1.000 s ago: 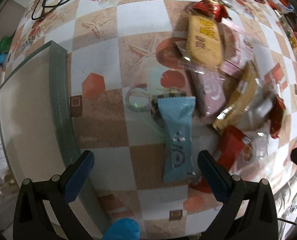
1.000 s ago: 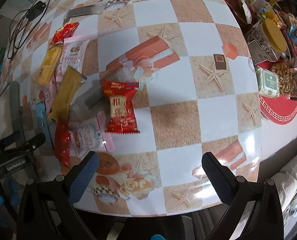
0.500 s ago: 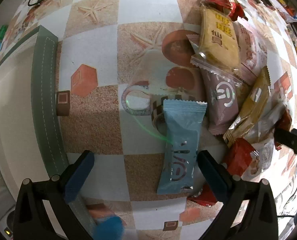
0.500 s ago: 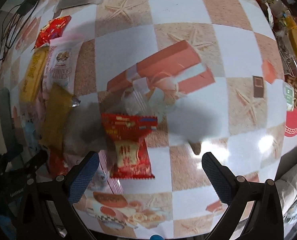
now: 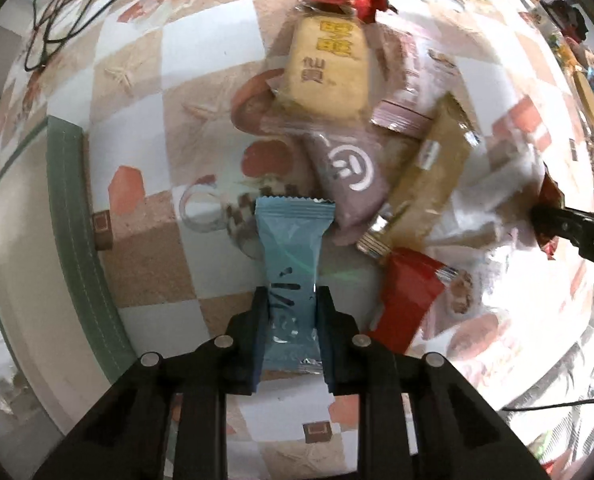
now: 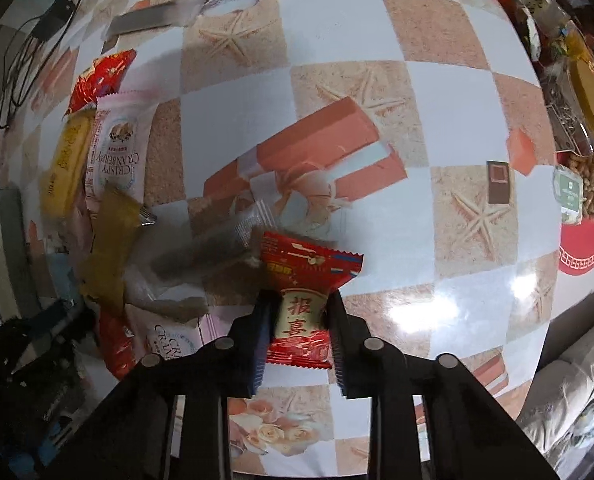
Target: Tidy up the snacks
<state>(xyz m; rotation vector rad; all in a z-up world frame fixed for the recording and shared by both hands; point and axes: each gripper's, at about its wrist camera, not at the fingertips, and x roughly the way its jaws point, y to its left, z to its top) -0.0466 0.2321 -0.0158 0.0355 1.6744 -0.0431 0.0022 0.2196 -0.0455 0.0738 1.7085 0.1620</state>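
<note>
**Both grippers clamped on snack packets over the checkered table**

The left gripper [image 5: 291,300] points down at the table and its two dark fingers pinch the lower half of a light blue snack packet [image 5: 293,248]; the wrapper is squeezed narrow between the pads, and its crimped top end fans out above them. Left of it lies a shallow tray with a green stitched rim [image 5: 71,216]. Just right of the blue packet sits the pile: a mauve packet with a white round logo [image 5: 349,172], a yellow rice-cracker pack [image 5: 327,68] above it, a tan-gold bar [image 5: 429,184] lying on a slant, and a red pouch [image 5: 411,292] below that. The other gripper's black tip shows at the right edge, at a red wrapper.

The right gripper [image 6: 303,300] has its jaws closing on a red packet with gold Chinese characters [image 6: 305,280]; the pads press its sides in at the middle, the top flaring wide above the fingers. A clear wrapper [image 6: 217,248] lies touching its upper left corner. Farther left are a pink cranberry crisp pack [image 6: 119,152] and a red foil packet [image 6: 101,76]. The tablecloth [image 6: 417,80] shows starfish and gift-box prints
</note>
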